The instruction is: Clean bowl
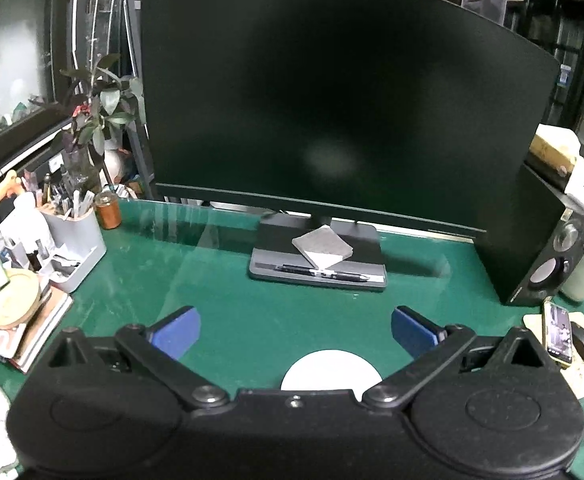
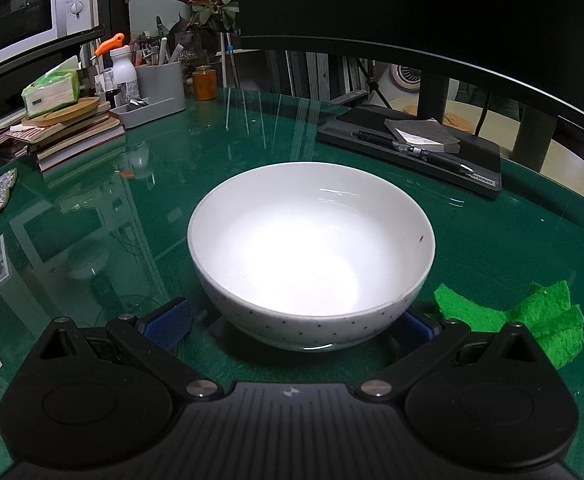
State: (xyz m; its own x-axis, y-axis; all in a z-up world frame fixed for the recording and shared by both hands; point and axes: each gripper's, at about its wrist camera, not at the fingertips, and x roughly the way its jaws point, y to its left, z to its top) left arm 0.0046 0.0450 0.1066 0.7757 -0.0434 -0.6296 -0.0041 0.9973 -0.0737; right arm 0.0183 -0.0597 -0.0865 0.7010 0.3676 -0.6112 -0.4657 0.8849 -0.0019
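- The white bowl (image 2: 311, 256) stands upright on the green glass-covered table (image 2: 92, 216), in front of the monitor base (image 2: 411, 148). It has small dark dots on its outer wall.
- The right gripper (image 2: 292, 324) is just before the bowl. Its two blue fingers (image 2: 168, 322) are wide apart, one on each side of the bowl's lower part; I cannot tell if they touch it.
- A crumpled green cloth (image 2: 531, 320) lies on the table just right of the bowl.
- The left gripper (image 1: 295, 330) hangs above the table with its fingers wide apart and nothing between them. The bowl's white rim (image 1: 331, 370) shows just below it.
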